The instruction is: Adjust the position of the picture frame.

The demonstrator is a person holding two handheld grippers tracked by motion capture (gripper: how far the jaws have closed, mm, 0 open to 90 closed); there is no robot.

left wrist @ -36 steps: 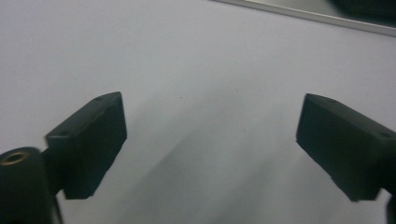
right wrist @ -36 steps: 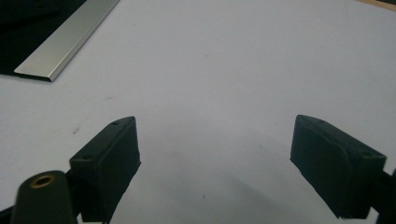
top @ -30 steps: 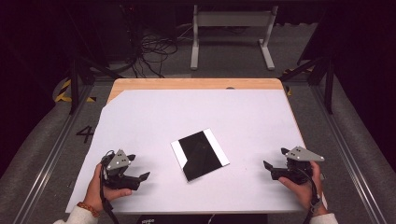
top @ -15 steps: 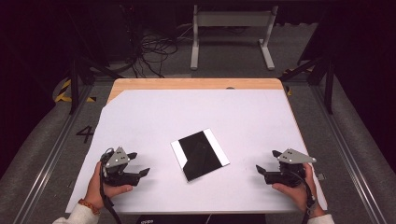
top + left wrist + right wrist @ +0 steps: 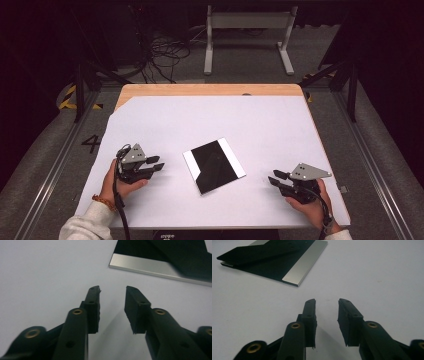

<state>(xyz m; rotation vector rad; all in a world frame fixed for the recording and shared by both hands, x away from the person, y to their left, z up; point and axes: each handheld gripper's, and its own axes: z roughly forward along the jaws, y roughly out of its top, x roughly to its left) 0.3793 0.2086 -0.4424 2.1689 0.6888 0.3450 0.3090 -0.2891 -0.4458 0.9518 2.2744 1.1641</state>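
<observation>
The flat black panel [image 5: 214,165] with a bare silvery strip along two opposite edges lies face-up on the white tabletop [image 5: 260,125], between the two grippers and apart from both.

Starting at the left: the left gripper [image 5: 159,163] rests low over the tabletop, and in the left gripper view the panel [image 5: 162,257] sits ahead of its jaws and off to their right, its silvery near edge turned toward them. These jaws have just been closing; they now stand partly apart with nothing but bare tabletop between them.

At the right, the right gripper [image 5: 274,177] points back toward the panel. In the right gripper view the panel [image 5: 274,260] lies ahead of the jaws and to their left, one corner of a silvery strip nearest. These jaws too have just been closing and hold nothing, a gap showing between the pads.

The panel looks thin, rigid and metal-backed, probably light, with a glossy dark face that would likely slip and mark under the pads. Lying flush, it gives the jaws no side to close on. The silvery margins seem the safer hold: probably one gripper tips or slides an edge up and the other pinches across that strip.
</observation>
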